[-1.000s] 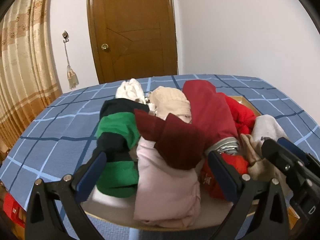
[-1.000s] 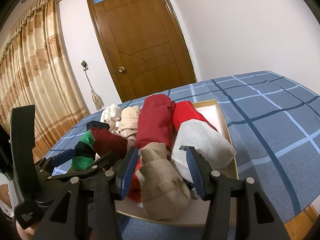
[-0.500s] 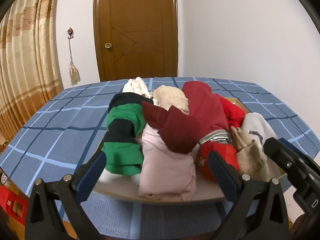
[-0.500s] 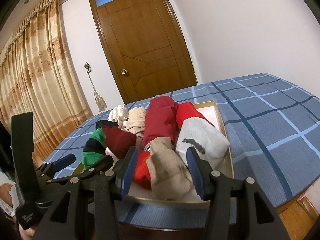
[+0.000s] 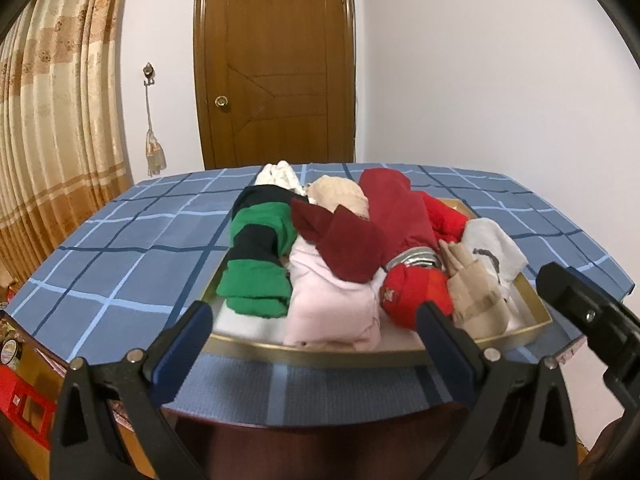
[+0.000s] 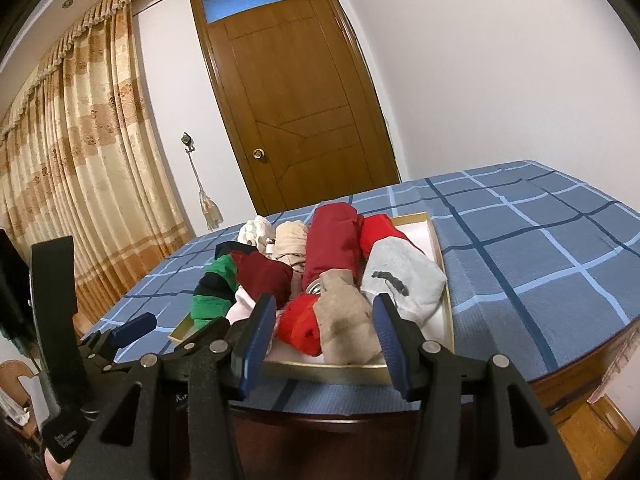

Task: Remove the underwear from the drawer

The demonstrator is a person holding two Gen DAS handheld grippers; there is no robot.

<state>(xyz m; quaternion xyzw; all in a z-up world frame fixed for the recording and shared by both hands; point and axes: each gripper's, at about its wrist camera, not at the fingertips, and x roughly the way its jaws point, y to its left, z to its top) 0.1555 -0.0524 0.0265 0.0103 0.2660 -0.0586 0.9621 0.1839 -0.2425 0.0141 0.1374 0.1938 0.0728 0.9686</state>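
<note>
We saw the drawer (image 5: 538,322) of rolled underwear (image 5: 332,296) on the blue plaid tablecloth (image 5: 120,248), wooden door (image 5: 276,60) at 12, curtain (image 5: 52,128) at 9. Left gripper (image 5: 316,332) and right gripper (image 6: 324,324) both gaped apart, holding nothing.

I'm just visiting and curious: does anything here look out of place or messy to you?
Yes. The drawer is not in any cabinet; it sits on the blue checked bed cover, near its edge. The rolled underwear is heaped above its rim, and one dark red piece lies loosely unrolled across the others. Nothing looks damaged or spilled.
</note>
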